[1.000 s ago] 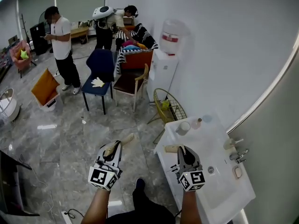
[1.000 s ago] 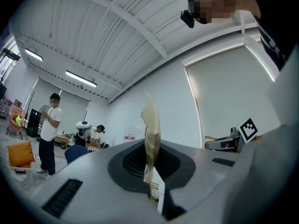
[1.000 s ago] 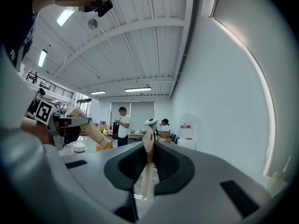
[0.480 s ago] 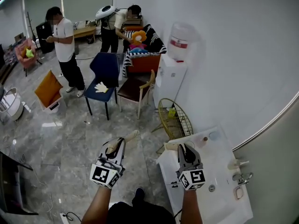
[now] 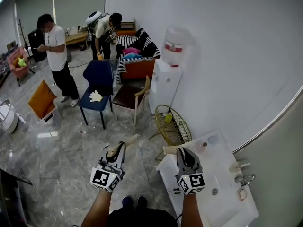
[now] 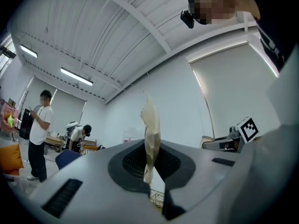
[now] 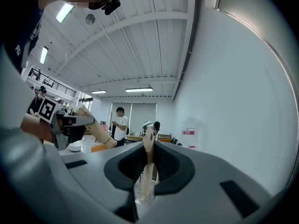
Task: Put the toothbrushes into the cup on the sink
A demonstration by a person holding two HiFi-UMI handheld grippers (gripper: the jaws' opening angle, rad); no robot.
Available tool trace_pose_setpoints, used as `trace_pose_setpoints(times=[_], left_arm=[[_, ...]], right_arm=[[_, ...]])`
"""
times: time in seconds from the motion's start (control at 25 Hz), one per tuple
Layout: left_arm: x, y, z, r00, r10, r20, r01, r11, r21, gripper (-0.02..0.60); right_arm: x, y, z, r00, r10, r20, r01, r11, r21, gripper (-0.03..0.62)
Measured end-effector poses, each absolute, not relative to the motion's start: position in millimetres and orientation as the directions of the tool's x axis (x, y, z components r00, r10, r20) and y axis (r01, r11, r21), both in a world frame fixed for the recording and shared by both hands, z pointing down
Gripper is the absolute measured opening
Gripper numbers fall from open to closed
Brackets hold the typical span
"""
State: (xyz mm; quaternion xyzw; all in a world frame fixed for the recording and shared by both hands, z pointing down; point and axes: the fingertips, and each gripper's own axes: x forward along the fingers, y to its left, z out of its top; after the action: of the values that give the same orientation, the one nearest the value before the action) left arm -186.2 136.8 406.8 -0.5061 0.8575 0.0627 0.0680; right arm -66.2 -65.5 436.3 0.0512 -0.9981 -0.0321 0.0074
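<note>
Left tongs [image 5: 117, 150]: lower centre-left of the head view, square-marker cube nearest the camera, over grey marbled floor [image 5: 61, 141]. Jaws pressed together on first beige paper-wrapped toothbrush [image 5: 129, 140], wrapped end sticking out past the tips toward upper right. In the left gripper view, same wrapper [image 6: 150, 125] upright between the dark pads [image 6: 133, 162], clamped near its lower end.

Right tongs [image 5: 182, 151]: lower centre-right of the head view, at the left edge of the sink. Jaws clamped on second beige paper-wrapped toothbrush [image 5: 170, 150], lying crosswise and pointing left of the tips. In the right gripper view, thin wrapper [image 7: 148, 148] upright in the narrow gap between the pads.

White rectangular sink [image 5: 222, 174]: lower right corner of the head view, against the white wall; chrome tap [image 5: 245, 178] at its right edge. Cup: not to be made out.

Surroundings, upper half of the head view:
- white water dispenser [image 5: 169, 72] against the wall
- yellow wire basket [image 5: 173, 122] just left of the sink
- blue chair [image 5: 98, 82] carrying a white glove [image 5: 95, 96]
- brown wooden chair [image 5: 130, 93] beside it
- person in white shirt [image 5: 53, 51], upper left
</note>
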Motion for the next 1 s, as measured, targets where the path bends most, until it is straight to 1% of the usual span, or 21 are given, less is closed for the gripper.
trace_pose_setpoints(times=[0.28,0.56,0.76,1.0], left_arm=[[-192.4,104.0,404.8,-0.354,-0.915,-0.196,-0.934,0.355,0.030,0.029],[-177.0,67.2,408.7,-0.204,-0.957,-0.207,-0.979,0.198,0.047,0.029],[-148.7,31.8,413.7,-0.081,-0.976,-0.204,-0.996,0.071,0.057,0.029],[-94.8,-21.4,418.3,0.082,-0.976,-0.201,-0.993,-0.096,0.062,0.029]], right_arm=[[-52.4,-71.5,440.9,-0.975,-0.221,0.021,-0.218,0.972,0.090,0.054],[-8.8,-79.7,444.5,-0.926,-0.376,0.039,-0.370,0.922,0.116,0.054],[36.7,-90.1,444.0,-0.870,-0.491,0.046,-0.482,0.866,0.133,0.054],[104.3,-110.9,443.8,-0.780,-0.623,0.052,-0.612,0.778,0.142,0.054]])
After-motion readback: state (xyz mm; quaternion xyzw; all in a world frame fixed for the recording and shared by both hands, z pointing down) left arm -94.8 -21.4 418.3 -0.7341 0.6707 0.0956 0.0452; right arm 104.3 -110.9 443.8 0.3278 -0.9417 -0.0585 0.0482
